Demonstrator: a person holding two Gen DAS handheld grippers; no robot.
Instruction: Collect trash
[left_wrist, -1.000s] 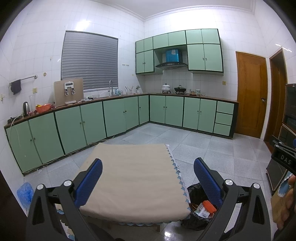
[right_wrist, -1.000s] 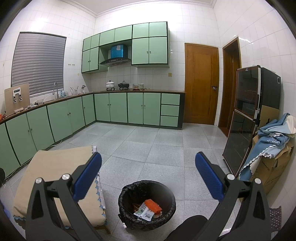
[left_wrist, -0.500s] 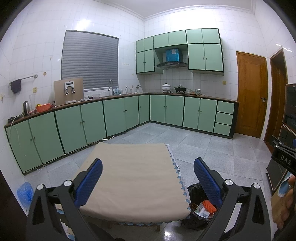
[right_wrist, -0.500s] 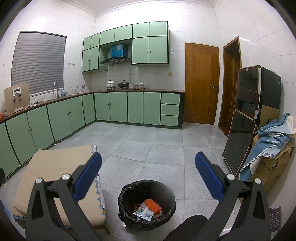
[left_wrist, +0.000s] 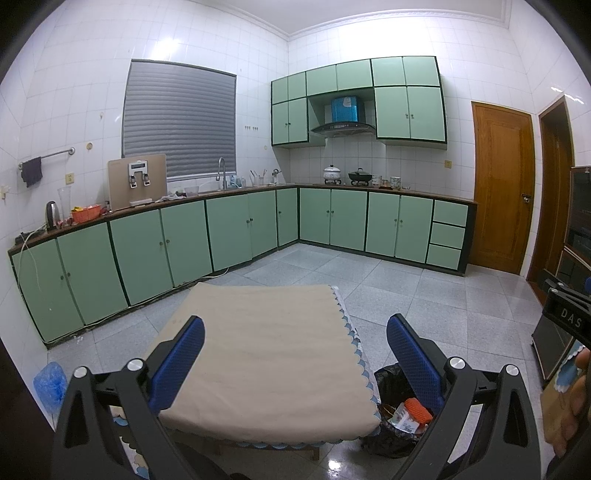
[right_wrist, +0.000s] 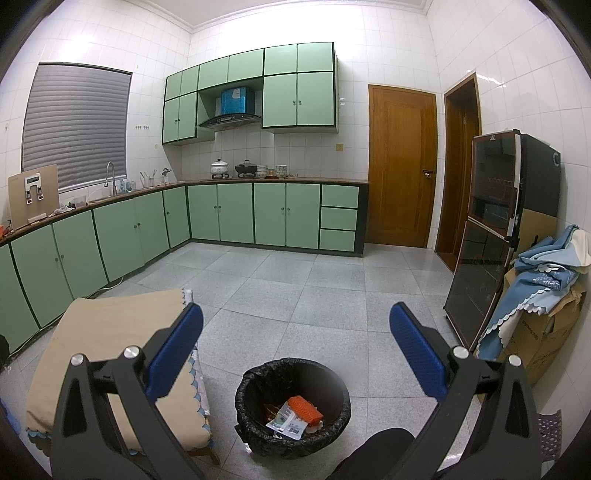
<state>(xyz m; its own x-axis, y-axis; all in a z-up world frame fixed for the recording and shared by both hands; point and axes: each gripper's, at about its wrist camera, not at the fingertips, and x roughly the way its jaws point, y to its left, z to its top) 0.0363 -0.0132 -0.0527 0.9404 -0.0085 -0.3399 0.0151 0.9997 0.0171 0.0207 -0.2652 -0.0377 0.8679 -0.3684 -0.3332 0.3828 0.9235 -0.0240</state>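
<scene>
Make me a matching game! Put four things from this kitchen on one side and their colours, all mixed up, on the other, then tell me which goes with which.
Things:
1. bin bag
2. cupboard doors
3. tablecloth
4. door

Colours:
A. beige
B. brown wood
C. black
D. pale green

Pairs: 1-C, 2-D, 3-A, 4-B.
</scene>
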